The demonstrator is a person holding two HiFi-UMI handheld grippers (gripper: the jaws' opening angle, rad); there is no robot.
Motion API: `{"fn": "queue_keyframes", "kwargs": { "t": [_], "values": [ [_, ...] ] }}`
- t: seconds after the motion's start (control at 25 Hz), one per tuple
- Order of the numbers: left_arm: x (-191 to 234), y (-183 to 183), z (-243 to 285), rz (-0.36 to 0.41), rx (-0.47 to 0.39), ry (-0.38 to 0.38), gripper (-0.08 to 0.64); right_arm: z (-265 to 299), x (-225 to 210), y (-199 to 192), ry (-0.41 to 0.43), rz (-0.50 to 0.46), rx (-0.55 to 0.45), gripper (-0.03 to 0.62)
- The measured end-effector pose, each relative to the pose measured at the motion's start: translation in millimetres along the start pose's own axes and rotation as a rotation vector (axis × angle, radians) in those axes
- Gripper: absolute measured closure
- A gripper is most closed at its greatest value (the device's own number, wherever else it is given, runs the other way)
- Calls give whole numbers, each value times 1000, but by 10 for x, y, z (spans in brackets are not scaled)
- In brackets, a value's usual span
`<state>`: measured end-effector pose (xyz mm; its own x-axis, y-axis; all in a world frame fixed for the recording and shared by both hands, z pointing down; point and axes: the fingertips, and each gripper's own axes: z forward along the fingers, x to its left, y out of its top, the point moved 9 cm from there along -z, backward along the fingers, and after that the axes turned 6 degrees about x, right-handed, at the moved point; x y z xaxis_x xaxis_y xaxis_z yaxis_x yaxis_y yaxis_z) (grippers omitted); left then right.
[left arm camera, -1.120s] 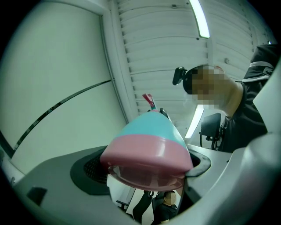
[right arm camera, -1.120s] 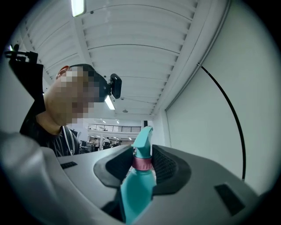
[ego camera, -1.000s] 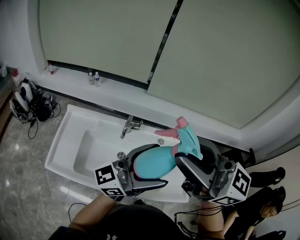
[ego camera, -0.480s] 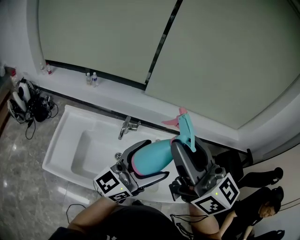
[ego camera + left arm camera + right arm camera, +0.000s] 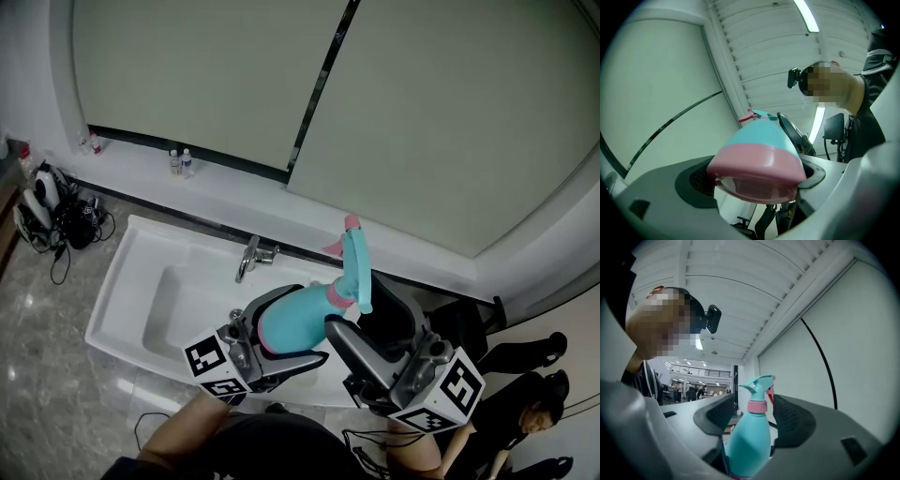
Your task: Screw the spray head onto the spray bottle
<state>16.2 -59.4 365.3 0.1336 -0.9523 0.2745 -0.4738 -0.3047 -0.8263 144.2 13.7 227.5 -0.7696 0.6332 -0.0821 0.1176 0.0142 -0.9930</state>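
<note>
The teal spray bottle (image 5: 292, 321) with a pink base (image 5: 757, 166) leans up and to the right over the sink. My left gripper (image 5: 279, 337) is shut on its body, one pad on each side (image 5: 757, 178). The teal spray head (image 5: 354, 267) sits on the neck above a pink collar (image 5: 757, 406), with its pink trigger towards the window. My right gripper (image 5: 372, 326) has just been opening. Its jaws now stand open on either side of the neck (image 5: 754, 416), with a gap between each pad and the collar.
A white sink (image 5: 131, 281) with a chrome tap (image 5: 253, 255) lies below the bottle. Small bottles (image 5: 178, 161) stand on the window ledge. Cables and gear (image 5: 47, 202) lie on the floor at the left. A person (image 5: 525, 412) sits at the lower right.
The right gripper's jaws have come off the spray head and stand wider apart. The bottle now stands more upright, and its spray head has swung left.
</note>
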Motion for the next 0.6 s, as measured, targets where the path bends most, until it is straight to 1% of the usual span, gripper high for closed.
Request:
{"fn": "queue_keyframes", "kwargs": {
  "t": [0.08, 0.12, 0.2, 0.24, 0.32, 0.4, 0.48, 0.56, 0.6],
  "values": [
    [-8, 16, -9, -2, 8, -22, 89, -135, -2, 19, 57, -4, -4, 357],
    [-14, 30, -14, -4, 13, -38, 89, -231, -44, 35, 87, 6, -26, 357],
    [-16, 63, -32, -15, 25, -85, 89, -404, -246, 64, 172, 62, -93, 357],
    [-14, 78, -46, -26, 31, -114, 89, -442, -387, 66, 238, 104, -120, 357],
    [-29, 93, -73, -61, 43, -184, 89, -389, -640, 47, 418, 176, -138, 357],
    [-88, 80, -83, -114, 57, -268, 90, -234, -746, 28, 619, 202, -126, 327],
    [-189, 34, -64, -170, 72, -349, 89, -72, -711, 37, 809, 191, -106, 282],
    [-310, -38, 3, -208, 92, -409, 89, 42, -594, 73, 971, 137, -74, 249],
    [-363, -78, 53, -220, 105, -430, 89, 73, -531, 97, 1043, 99, -56, 247]
  ]
}}
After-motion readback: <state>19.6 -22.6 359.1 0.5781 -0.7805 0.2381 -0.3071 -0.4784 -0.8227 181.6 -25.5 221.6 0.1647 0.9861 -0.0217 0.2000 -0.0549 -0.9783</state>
